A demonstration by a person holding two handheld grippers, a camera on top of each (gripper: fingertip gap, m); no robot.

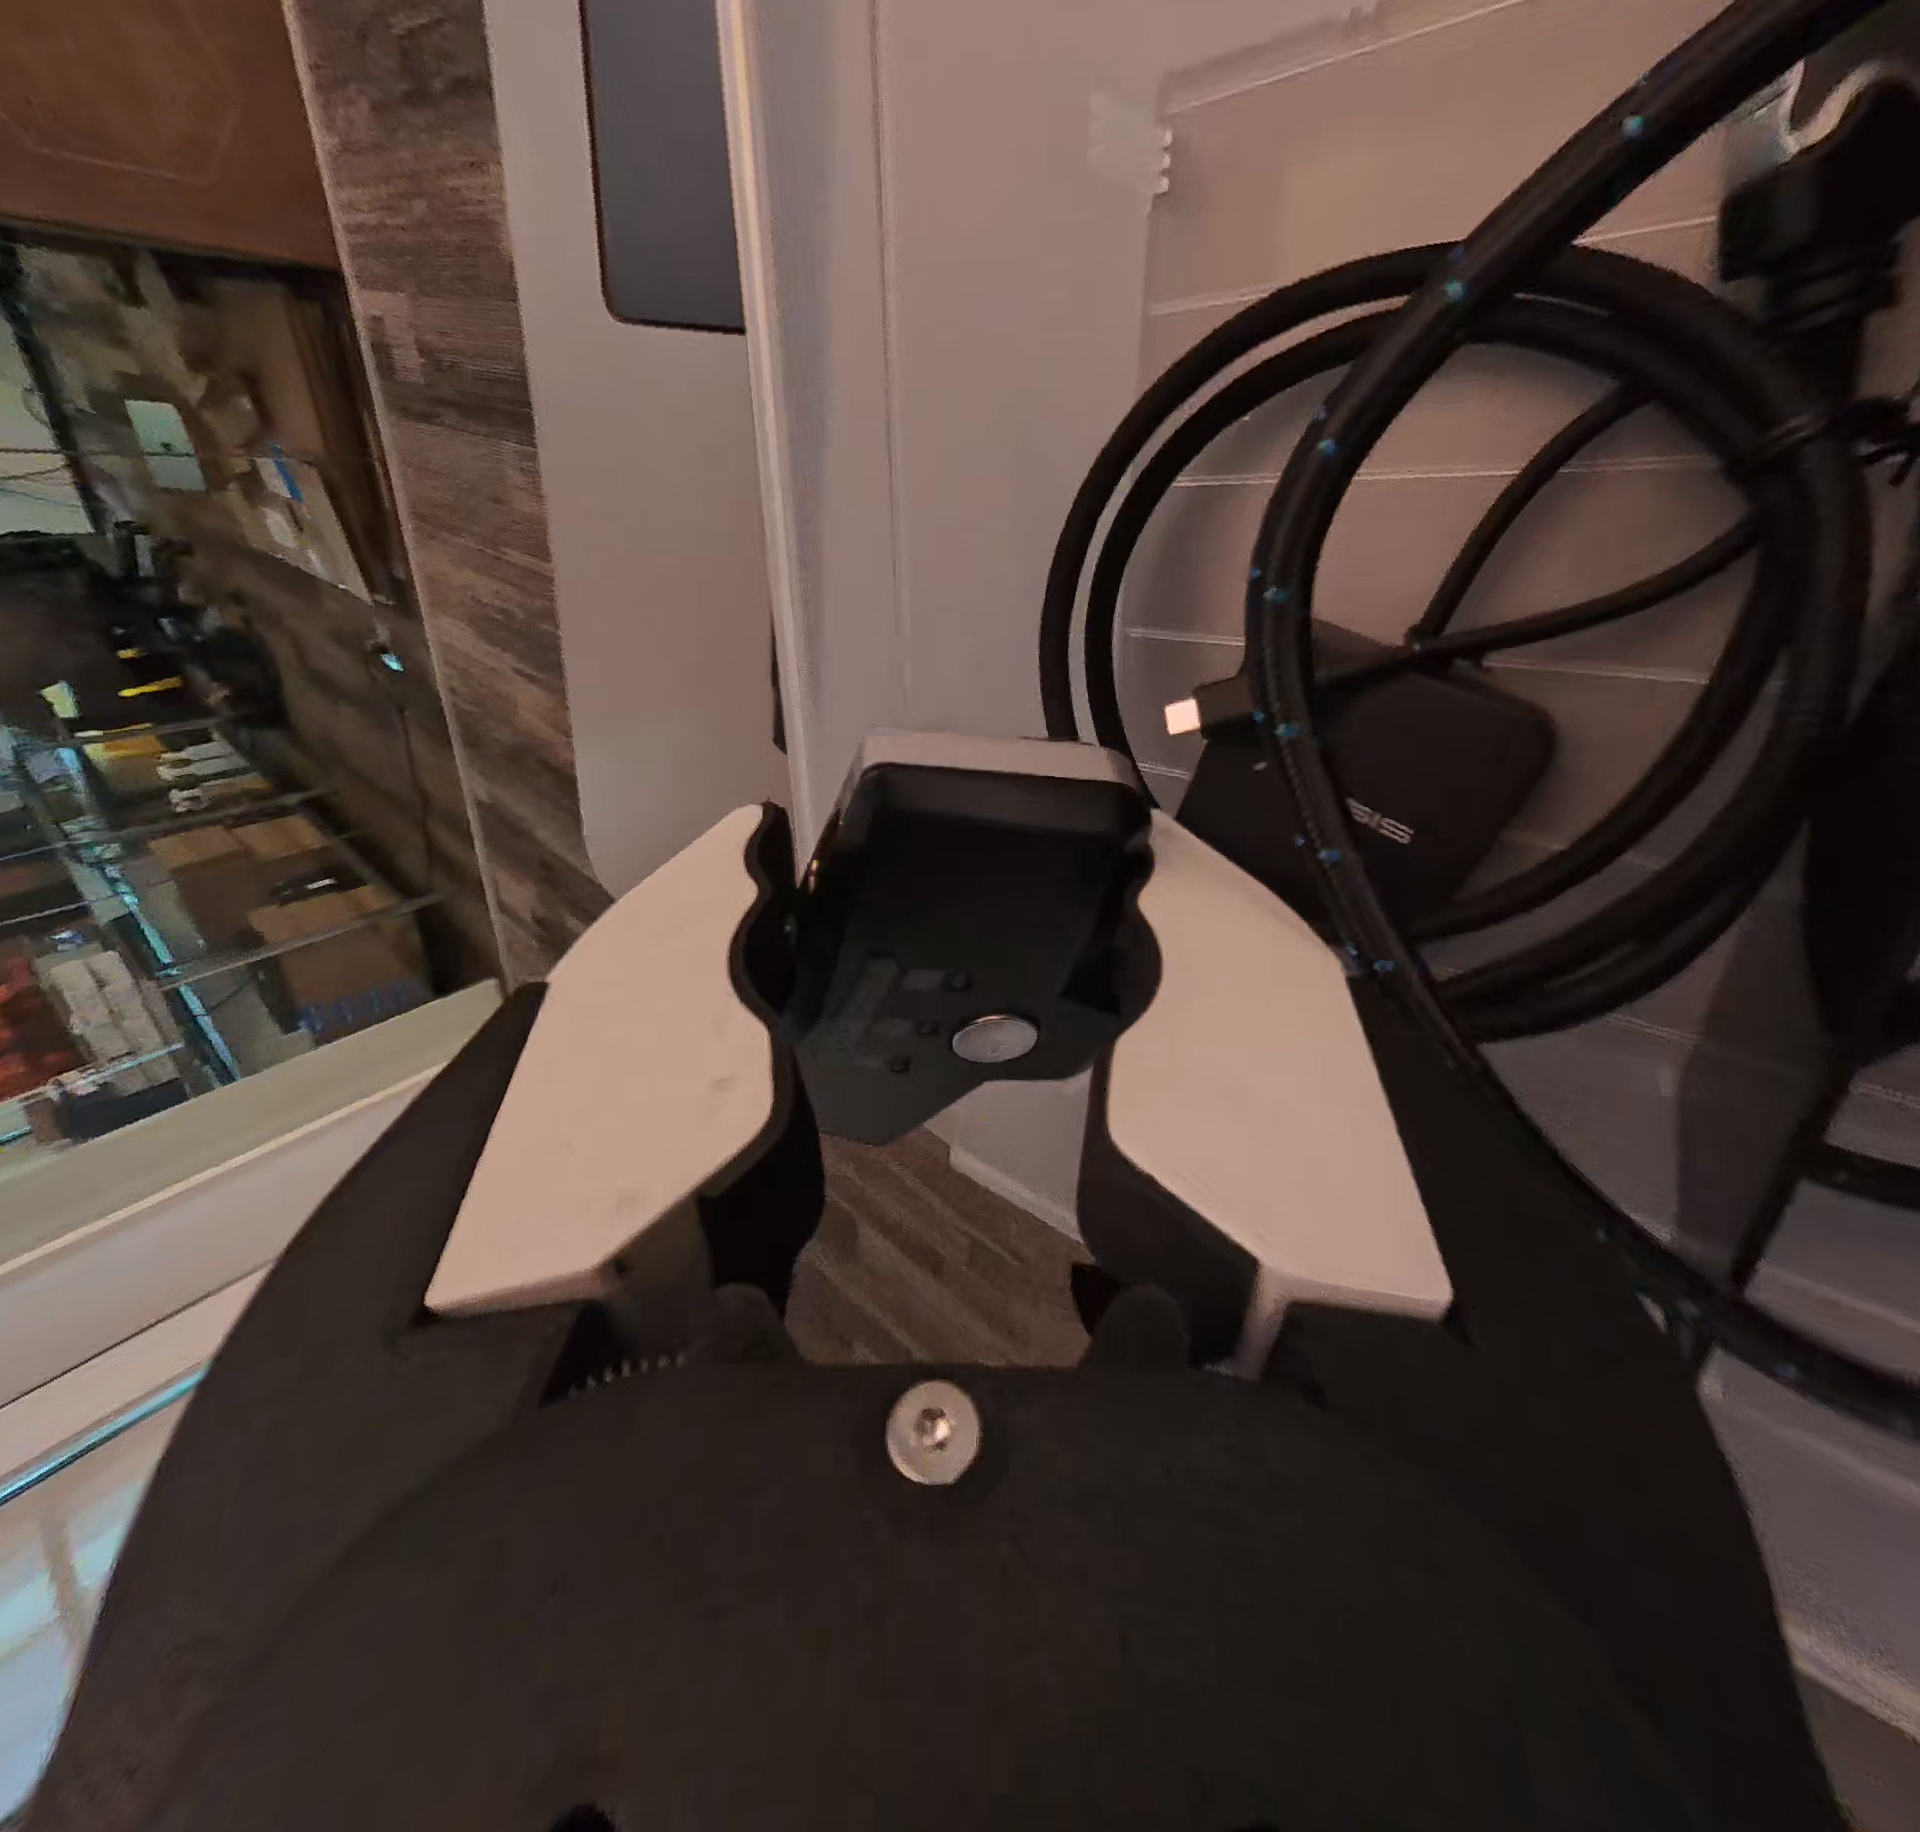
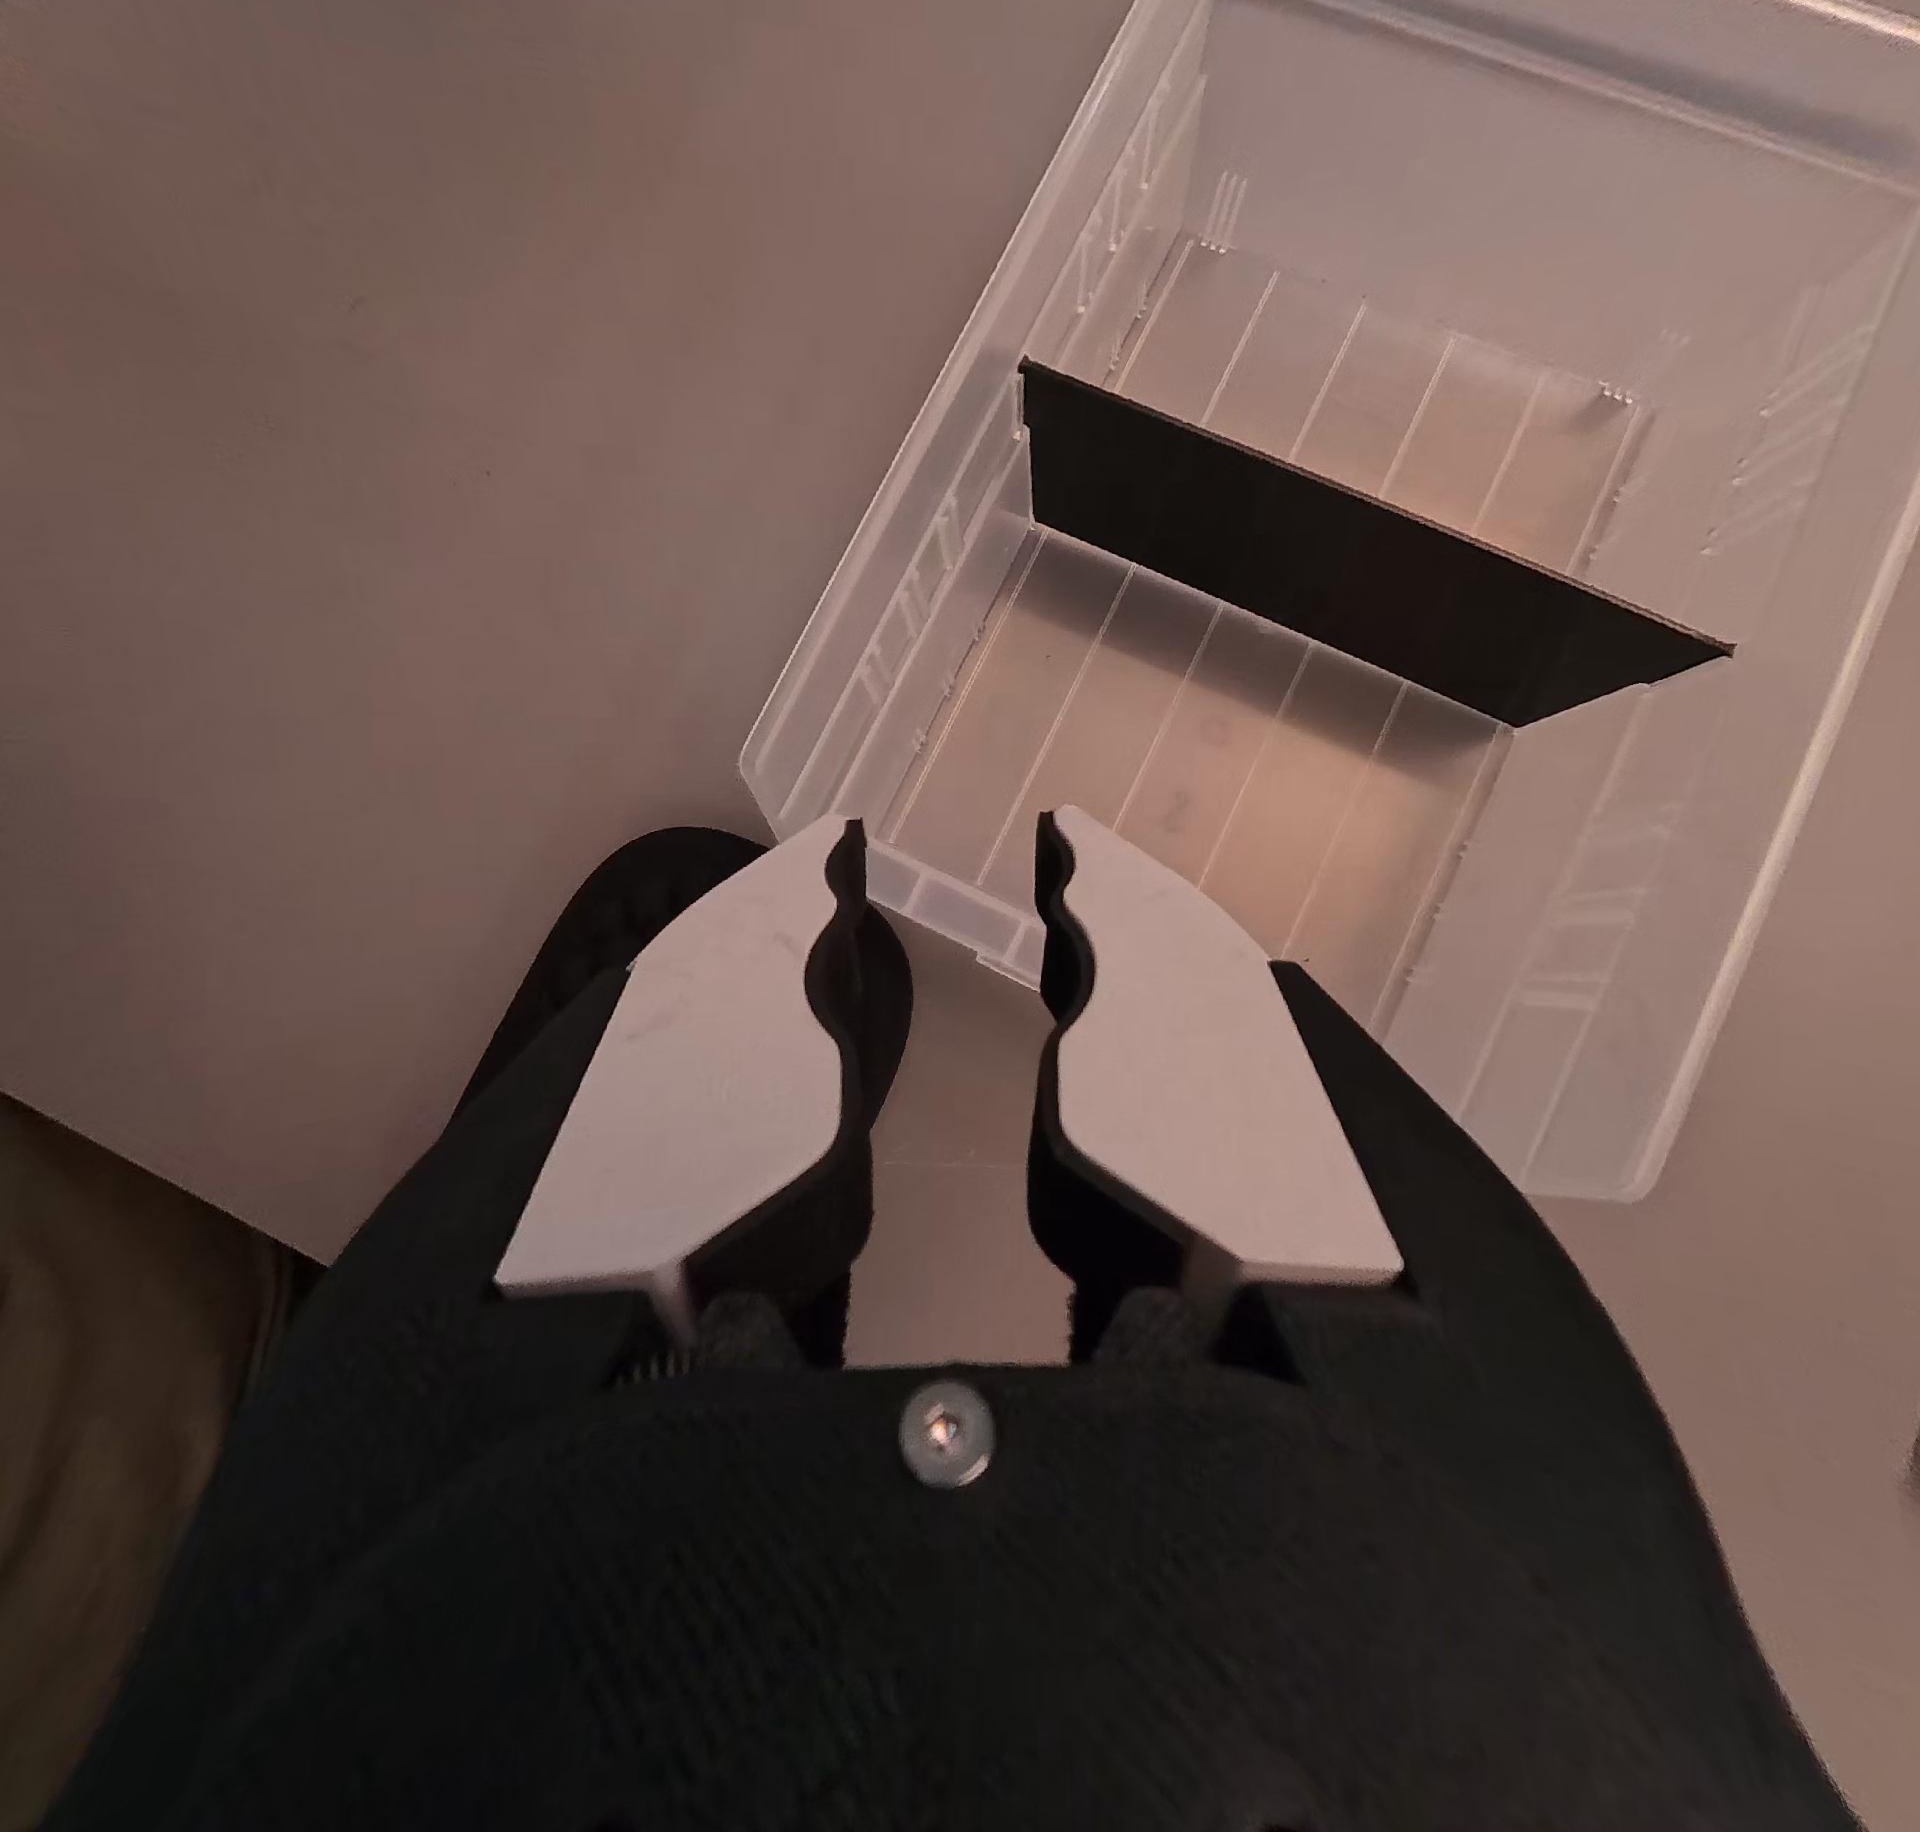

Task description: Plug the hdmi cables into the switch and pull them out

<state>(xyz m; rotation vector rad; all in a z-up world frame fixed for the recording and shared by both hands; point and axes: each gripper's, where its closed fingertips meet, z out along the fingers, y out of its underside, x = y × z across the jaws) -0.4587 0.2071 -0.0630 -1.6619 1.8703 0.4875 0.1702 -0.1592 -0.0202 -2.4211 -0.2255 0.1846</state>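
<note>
My left gripper (image 1: 961, 837) is shut on the HDMI switch (image 1: 966, 951), a small black box with a silver round button, and holds it up off the surface, tilted. To its right lie coiled black cables (image 1: 1496, 639); one braided cable with blue flecks (image 1: 1351, 494) arcs over them. A small silver-tipped plug (image 1: 1205, 712) points left by a flat black device (image 1: 1413, 774). My right gripper (image 2: 951, 837) is open and empty, its tips at the near rim of a clear plastic bin (image 2: 1621, 951). No cable shows in the right wrist view.
The clear bin has a black divider (image 2: 1340, 556) across its middle and holds nothing visible. It rests on a pale tabletop (image 2: 416, 432). In the left wrist view a white panel (image 1: 665, 535), wood-look flooring (image 1: 436, 380) and distant shelving (image 1: 208, 847) appear sideways.
</note>
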